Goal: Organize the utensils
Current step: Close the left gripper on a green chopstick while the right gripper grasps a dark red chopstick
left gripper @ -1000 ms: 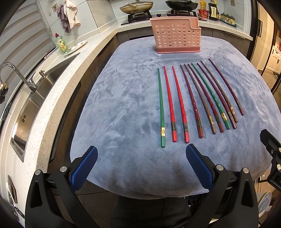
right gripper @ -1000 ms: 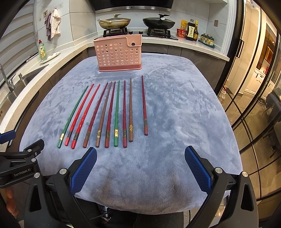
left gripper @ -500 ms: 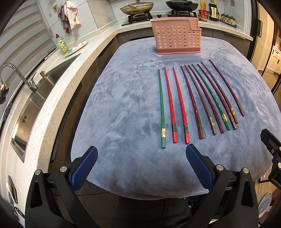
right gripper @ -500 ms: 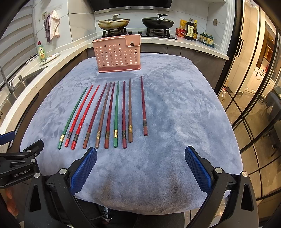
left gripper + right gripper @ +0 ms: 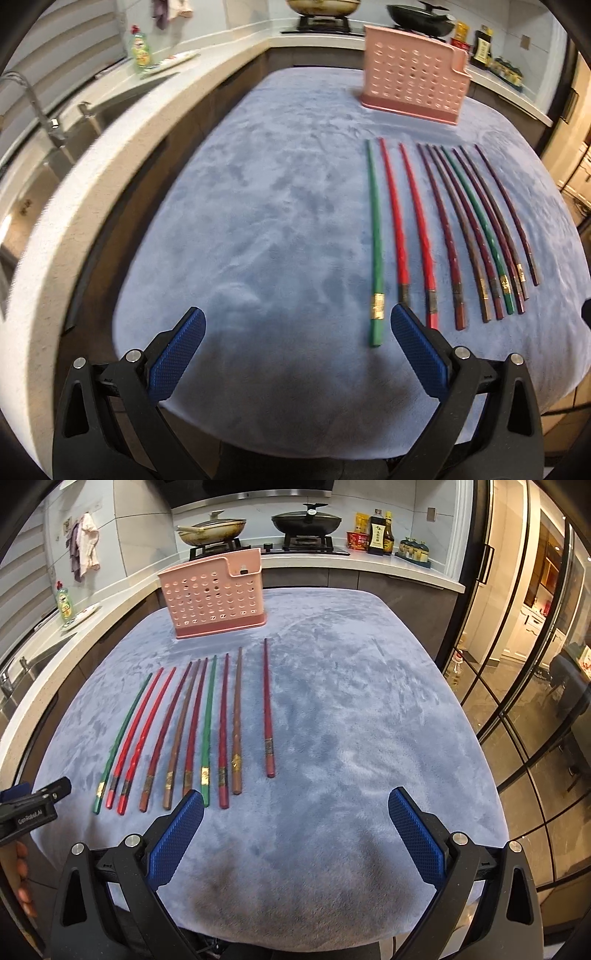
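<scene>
Both the left gripper [image 5: 295, 325] and right gripper [image 5: 295, 805] gape wide, empty; nothing picked yet, so probably closing on the green chopstick [image 5: 375, 236] just inside the left's right jaw.

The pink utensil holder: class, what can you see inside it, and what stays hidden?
Through its wall holes the pink utensil holder shows no utensils; all ten chopsticks lie on the blue cloth in front. Its floor and far side are covered by the wall.

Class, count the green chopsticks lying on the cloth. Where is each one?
2. One green chopstick lies at the row's far left end; the other lies seventh from the left, between dark red ones. None seems hidden.
</scene>
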Demonstrator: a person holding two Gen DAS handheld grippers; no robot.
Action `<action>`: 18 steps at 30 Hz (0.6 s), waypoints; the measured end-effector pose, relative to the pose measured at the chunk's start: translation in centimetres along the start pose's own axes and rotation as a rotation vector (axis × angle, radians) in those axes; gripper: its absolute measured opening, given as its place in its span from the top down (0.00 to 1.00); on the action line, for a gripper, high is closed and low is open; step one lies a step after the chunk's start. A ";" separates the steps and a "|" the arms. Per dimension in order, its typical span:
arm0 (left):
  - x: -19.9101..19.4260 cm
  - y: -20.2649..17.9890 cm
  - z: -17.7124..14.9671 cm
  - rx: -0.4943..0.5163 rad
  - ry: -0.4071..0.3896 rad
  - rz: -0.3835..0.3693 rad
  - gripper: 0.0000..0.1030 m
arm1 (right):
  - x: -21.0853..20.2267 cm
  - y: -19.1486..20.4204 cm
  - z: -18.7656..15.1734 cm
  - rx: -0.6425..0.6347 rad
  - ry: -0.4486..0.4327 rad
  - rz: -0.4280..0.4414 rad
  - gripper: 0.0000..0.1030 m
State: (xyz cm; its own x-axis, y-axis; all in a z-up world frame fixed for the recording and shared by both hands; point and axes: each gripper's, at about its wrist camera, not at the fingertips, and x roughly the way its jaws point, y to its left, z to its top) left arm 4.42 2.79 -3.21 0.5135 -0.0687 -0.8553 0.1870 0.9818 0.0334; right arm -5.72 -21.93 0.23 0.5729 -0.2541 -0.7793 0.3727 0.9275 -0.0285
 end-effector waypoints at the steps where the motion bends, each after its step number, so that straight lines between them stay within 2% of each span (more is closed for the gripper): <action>1: 0.4 -0.2 0.0 0.010 -0.003 -0.010 0.07 | 0.2 -0.1 0.1 0.000 -0.003 -0.005 0.07; 6: 1.9 -1.1 0.1 0.051 -0.005 -0.024 0.10 | 1.0 -0.4 0.7 0.014 -0.002 -0.004 0.07; 11: 3.4 -1.2 0.0 0.065 0.029 -0.024 0.17 | 1.5 -0.5 1.0 0.016 -0.002 0.004 0.07; 18: 4.4 -1.6 -0.1 0.075 0.053 -0.029 0.18 | 2.6 -0.3 1.9 0.009 -0.001 0.010 0.07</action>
State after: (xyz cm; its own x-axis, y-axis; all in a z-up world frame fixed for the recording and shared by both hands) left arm 6.31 0.95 -7.06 0.4624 -0.0855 -0.8826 0.2646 0.9633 0.0453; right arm -2.92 -23.37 -0.59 0.5775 -0.2447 -0.7788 0.3731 0.9277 -0.0149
